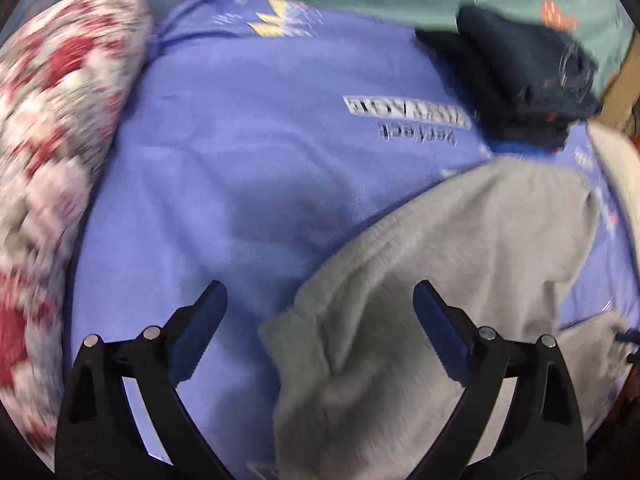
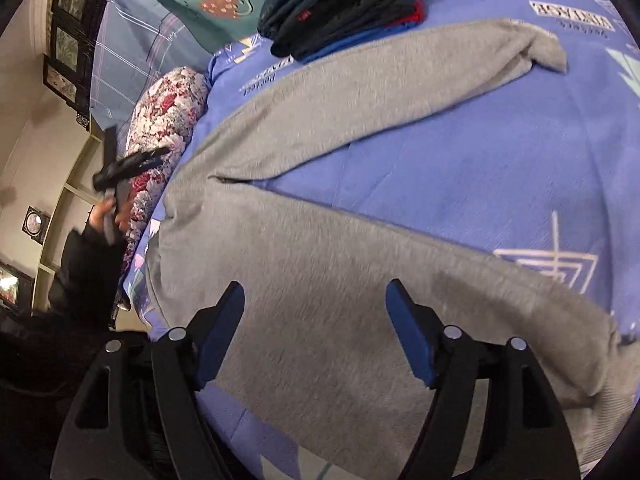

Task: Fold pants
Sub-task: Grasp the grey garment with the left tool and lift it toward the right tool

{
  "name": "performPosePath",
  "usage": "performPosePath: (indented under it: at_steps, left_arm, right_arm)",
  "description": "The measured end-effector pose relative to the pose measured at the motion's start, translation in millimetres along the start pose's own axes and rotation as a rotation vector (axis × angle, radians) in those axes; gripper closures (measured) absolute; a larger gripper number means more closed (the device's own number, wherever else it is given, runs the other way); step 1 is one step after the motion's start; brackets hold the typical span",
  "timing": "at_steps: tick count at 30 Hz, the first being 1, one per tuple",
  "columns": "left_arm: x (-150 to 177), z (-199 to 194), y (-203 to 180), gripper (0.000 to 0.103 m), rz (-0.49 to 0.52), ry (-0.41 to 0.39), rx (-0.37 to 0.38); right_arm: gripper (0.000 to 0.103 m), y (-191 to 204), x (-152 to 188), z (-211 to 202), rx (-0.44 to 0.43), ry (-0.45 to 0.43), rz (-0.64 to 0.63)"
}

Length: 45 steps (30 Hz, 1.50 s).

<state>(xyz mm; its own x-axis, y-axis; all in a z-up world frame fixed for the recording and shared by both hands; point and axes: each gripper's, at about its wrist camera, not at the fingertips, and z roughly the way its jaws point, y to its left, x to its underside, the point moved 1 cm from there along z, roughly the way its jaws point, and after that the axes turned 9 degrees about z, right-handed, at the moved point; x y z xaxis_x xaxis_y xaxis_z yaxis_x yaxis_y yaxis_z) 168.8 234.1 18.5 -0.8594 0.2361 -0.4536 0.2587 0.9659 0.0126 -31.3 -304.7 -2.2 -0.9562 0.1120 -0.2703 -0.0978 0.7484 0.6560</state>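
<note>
Two fisheye views show grey sweatpants (image 2: 320, 240) spread on a blue printed bedsheet (image 2: 500, 160).

From the left wrist, the left gripper (image 1: 320, 304) hangs above the bed with its blue-padded fingers (image 1: 200, 332) spread wide and nothing between them. The pants' waist end (image 1: 400, 300) lies below and to the right of the gap, under the right finger, while the left finger is over bare sheet (image 1: 240, 140). A floral pillow (image 1: 52, 120) sits at the left edge and a stack of dark folded clothes (image 1: 520, 76) at the upper right.

From the right wrist, the right gripper (image 2: 316, 312) is also spread open and empty, poised over the nearer pant leg (image 2: 320, 300); whether it touches the cloth is unclear. The other leg (image 2: 400, 84) angles toward the folded stack (image 2: 340, 4). The left gripper (image 2: 128, 168) appears at the far left beside the pillow (image 2: 164, 120), blurred.
</note>
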Motion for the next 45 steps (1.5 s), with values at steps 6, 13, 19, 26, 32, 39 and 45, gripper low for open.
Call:
performPosePath:
  at_steps: [6,13,19,26,32,39,45]
  left_arm:
    - [-22,68,-22,0.026,0.147,0.153,-0.026]
    - [-19,2,-50,0.094,0.204,0.003,-0.007]
    - [21,-82,-99,0.094,0.293,-0.138,0.053]
    - [87,-109,-171,0.094,0.344,-0.153,0.131]
    - [130,-102,-180,0.093,0.296,-0.103,0.165]
    - [179,-122,-158,0.023,0.089,-0.143,0.240]
    - [225,-114,-137,0.021,-0.215,-0.086,0.445]
  right_arm:
    - [0.029,-15,9,-18,0.022,-0.045,0.074]
    - [0.029,-7,-6,-5,0.024,-0.042,0.048]
    - [0.029,4,-37,12,-0.049,-0.041,0.034]
    - [0.006,19,-93,52,-0.296,-0.039,0.160]
    - [0.005,23,-140,118,-0.332,-0.021,0.265]
    - [0.092,51,-122,143,-0.196,-0.045,0.086]
    - [0.092,72,-88,108,-0.251,-0.103,-0.019]
